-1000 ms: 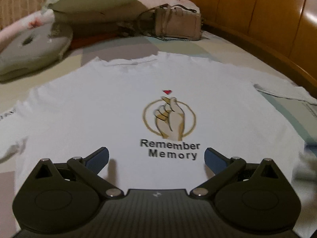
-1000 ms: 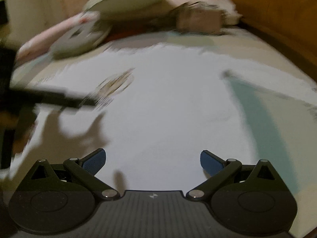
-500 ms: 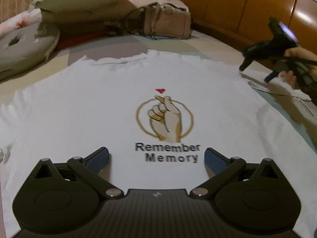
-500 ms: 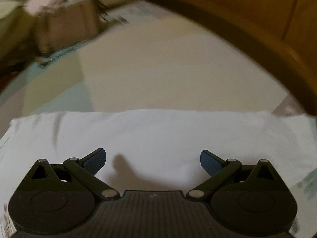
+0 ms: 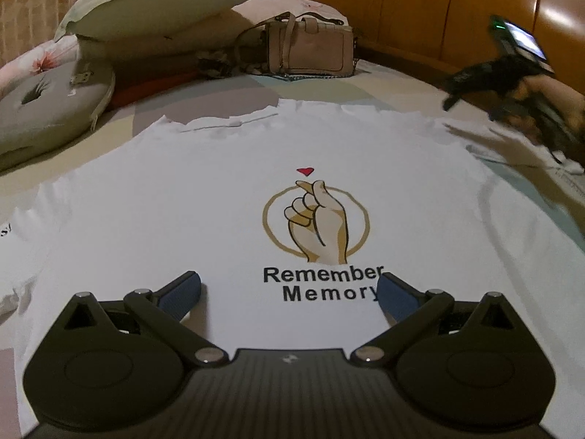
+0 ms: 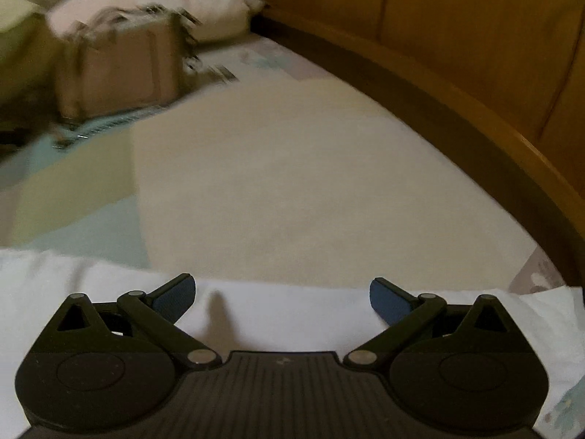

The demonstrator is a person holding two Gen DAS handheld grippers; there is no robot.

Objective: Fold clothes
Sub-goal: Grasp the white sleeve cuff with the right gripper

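Bedding in pale patches is lying under everything, with a wooden headboard (image 5: 420, 11) curving across from twelve to three o'clock in the left wrist view. A white T-shirt (image 5: 182, 212) is lying flat, print upward, collar toward twelve. Compared with a second ago, my left gripper (image 5: 289, 289) is sitting a little closer over the printed words, fingers spread wide and gripping nothing. My right gripper (image 5: 512, 84) is now showing at two o'clock, down by the far sleeve, where it was absent a second ago. A beige handbag (image 5: 310, 51), a pillow (image 5: 157, 0) and a grey cushion (image 5: 47, 106) are resting beyond the collar.

Moving to the right wrist view, blurred bedding and headboard (image 6: 475, 55) are filling the top. My right gripper (image 6: 281, 294) is hovering low over the sleeve (image 6: 292, 314), whose edge is running from nine to three; half a second ago more cloth lay ahead of it. Its fingers are wide apart, empty. I judge a sleeve pinch is coming, starting the first fold.
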